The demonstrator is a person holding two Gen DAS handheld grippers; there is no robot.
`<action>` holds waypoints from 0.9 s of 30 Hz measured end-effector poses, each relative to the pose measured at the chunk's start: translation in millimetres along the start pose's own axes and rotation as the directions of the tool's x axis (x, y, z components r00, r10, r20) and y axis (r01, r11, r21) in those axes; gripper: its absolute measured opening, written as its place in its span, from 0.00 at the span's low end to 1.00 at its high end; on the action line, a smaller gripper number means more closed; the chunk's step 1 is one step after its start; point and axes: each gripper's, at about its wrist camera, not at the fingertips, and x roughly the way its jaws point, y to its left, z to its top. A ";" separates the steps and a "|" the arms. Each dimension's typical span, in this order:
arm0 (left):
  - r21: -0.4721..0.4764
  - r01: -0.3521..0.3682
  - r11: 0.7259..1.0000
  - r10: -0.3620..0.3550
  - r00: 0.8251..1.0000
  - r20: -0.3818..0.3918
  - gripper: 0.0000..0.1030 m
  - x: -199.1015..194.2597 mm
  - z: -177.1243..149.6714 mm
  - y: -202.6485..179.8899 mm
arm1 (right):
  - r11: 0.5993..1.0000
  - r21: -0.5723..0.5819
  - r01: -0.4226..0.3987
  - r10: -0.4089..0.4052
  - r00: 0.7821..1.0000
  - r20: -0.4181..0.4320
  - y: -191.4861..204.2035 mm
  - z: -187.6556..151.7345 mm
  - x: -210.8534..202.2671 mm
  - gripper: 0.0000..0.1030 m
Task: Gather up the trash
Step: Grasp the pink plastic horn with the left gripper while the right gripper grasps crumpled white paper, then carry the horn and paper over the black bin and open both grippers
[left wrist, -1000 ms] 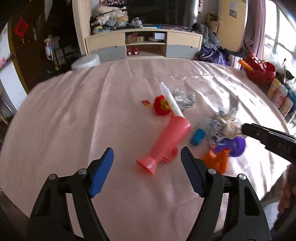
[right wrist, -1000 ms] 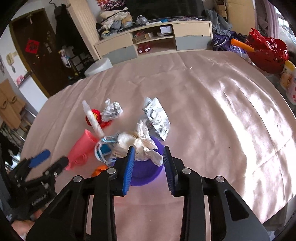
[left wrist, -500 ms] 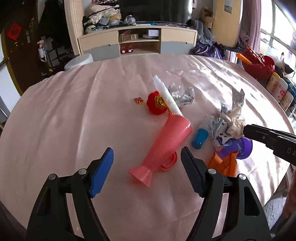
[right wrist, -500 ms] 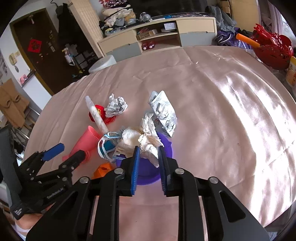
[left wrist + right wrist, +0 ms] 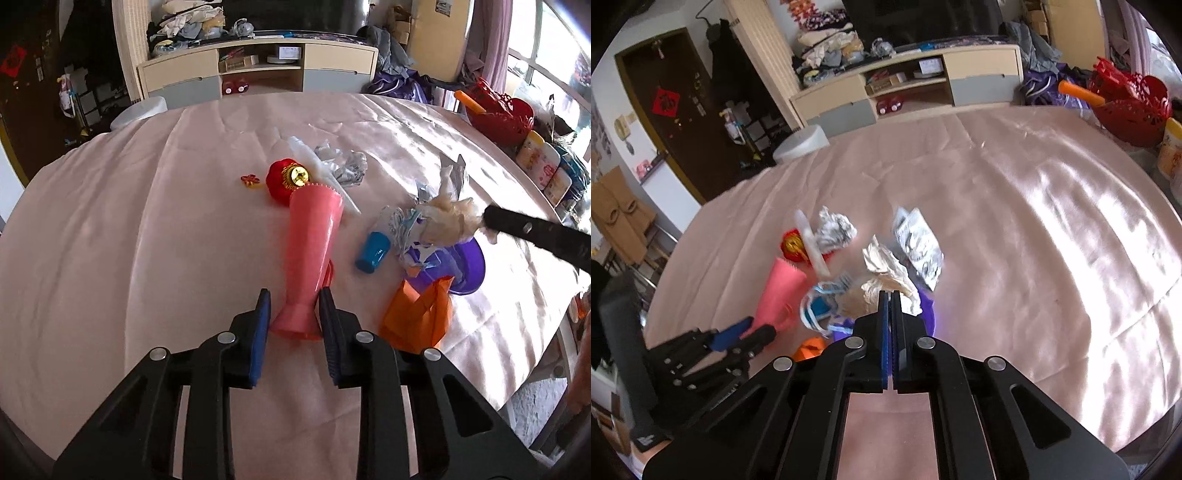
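Pink satin cloth (image 5: 147,240) covered the desk, and the trash lay heaped near its right part. A crumpled tissue (image 5: 886,273) was pinched at its edge by the right claw (image 5: 890,295), whose jaws had just been closing and were fully shut; the wad hung over a purple bowl (image 5: 469,266), touching a blue-and-white wrapper (image 5: 402,229). A slim hold on soft paper could be judged likely to tear or slip, dragging the wrapper along. The left claw (image 5: 293,306) had just been closing and was clamped on the narrow neck of a pink plastic vase (image 5: 312,236) lying flat. With the vase gripped near its flared foot, its long body could be expected to swing and sweep a blue cap (image 5: 373,253), an orange scrap (image 5: 421,321) or a red ornament (image 5: 282,181) off the heap.
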 end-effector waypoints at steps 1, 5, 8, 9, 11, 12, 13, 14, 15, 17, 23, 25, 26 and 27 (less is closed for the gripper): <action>-0.004 -0.004 1.000 0.004 1.000 0.001 0.24 -1.1 -0.3 1.0 | 1.000 0.001 -0.003 0.003 1.000 0.007 0.2 1.5 -2.8 0.03; -0.018 -0.013 1.000 0.013 1.000 0.016 0.24 -9.2 -0.9 5.0 | 1.000 0.000 -0.018 0.018 0.999 0.035 2.9 7.3 -13.4 0.03; -0.016 -0.024 1.000 0.024 0.999 0.029 0.24 -17.7 -0.7 5.7 | 1.000 -0.004 -0.027 0.027 0.998 0.053 6.1 9.0 -20.2 0.03; -0.017 -0.028 0.999 0.029 0.999 0.037 0.24 -22.5 -0.7 5.6 | 1.000 -0.004 -0.029 0.029 0.998 0.056 6.3 9.9 -21.8 0.03; -0.019 -0.034 0.999 0.035 0.998 0.050 0.24 -30.9 0.2 6.1 | 0.999 -0.006 -0.042 0.042 0.997 0.071 9.1 9.7 -29.3 0.03; -0.021 -0.037 0.999 0.038 0.997 0.060 0.24 -37.5 0.3 5.9 | 0.999 -0.008 -0.046 0.046 0.996 0.075 9.5 9.6 -32.2 0.03; -0.023 -0.039 0.999 0.040 0.997 0.069 0.24 -44.3 0.2 5.6 | 0.999 -0.013 -0.052 0.053 0.995 0.084 11.5 10.4 -38.2 0.03; -0.025 -0.039 0.999 0.041 0.996 0.076 0.24 -50.0 -0.1 4.8 | 0.998 -0.016 -0.055 0.056 0.994 0.089 12.8 8.6 -42.6 0.03; -0.028 -0.039 0.999 0.041 0.996 0.083 0.24 -57.0 -0.4 3.9 | 0.998 -0.020 -0.058 0.060 0.994 0.095 14.4 8.9 -47.7 0.03; -0.033 -0.040 0.999 0.043 0.994 0.096 0.24 -74.7 -0.4 1.2 | 0.998 -0.027 -0.058 0.061 0.992 0.111 18.3 8.6 -60.7 0.03; -0.048 -0.038 0.998 0.043 0.993 0.114 0.24 -121.7 1.9 -11.6 | 0.997 -0.071 -0.044 0.052 0.991 0.122 36.5 3.4 -94.5 0.02; -0.058 -0.039 0.998 0.046 0.992 0.117 0.24 -136.2 0.6 -14.0 | 0.995 -0.090 -0.034 0.045 0.991 0.126 42.9 -0.6 -109.6 0.03; -0.067 -0.036 0.997 0.043 0.992 0.118 0.24 -145.6 -1.3 -14.6 | 0.995 -0.098 -0.029 0.041 0.991 0.125 45.5 -3.2 -117.2 0.02; -0.075 -0.031 0.997 0.040 0.992 0.117 0.24 -153.5 -3.6 -14.9 | 0.994 -0.103 -0.026 0.039 0.992 0.123 47.0 -6.5 -124.6 0.02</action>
